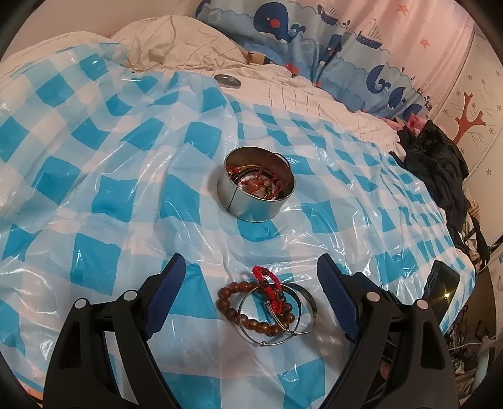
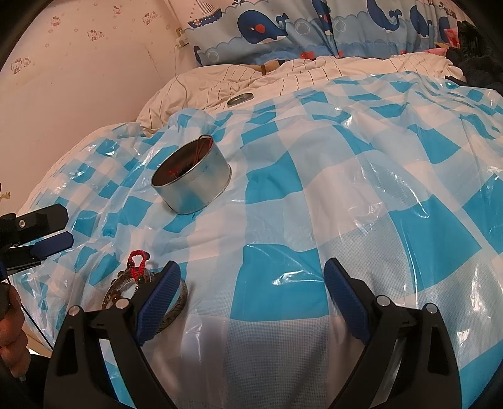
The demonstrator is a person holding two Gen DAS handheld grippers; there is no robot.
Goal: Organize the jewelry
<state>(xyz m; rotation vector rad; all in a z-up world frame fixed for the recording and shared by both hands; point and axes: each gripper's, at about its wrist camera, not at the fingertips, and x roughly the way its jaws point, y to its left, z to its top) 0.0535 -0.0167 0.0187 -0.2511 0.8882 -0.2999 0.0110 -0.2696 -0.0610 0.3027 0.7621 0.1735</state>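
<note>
A round metal tin (image 1: 256, 185) with jewelry inside stands on the blue-and-white checked plastic sheet (image 1: 125, 163). Nearer to me lies a small pile: a brown bead bracelet (image 1: 229, 310), a red cord bracelet (image 1: 272, 284) and silver bangles (image 1: 301, 300). My left gripper (image 1: 251, 273) is open, its fingers on either side of the pile and apart from it. In the right wrist view the tin (image 2: 191, 177) is at centre left and the pile (image 2: 138, 277) sits just left of my open right gripper (image 2: 253, 277), partly hidden by its left finger (image 2: 160, 295). The left gripper's fingers (image 2: 47, 232) show at the left edge.
The tin's lid (image 1: 228, 80) lies on the white quilt beyond the sheet. A whale-print pillow (image 1: 283, 28) leans at the back. Dark clothing (image 1: 437, 160) is heaped at the right edge of the bed. A person's hand (image 2: 11, 330) shows at the lower left.
</note>
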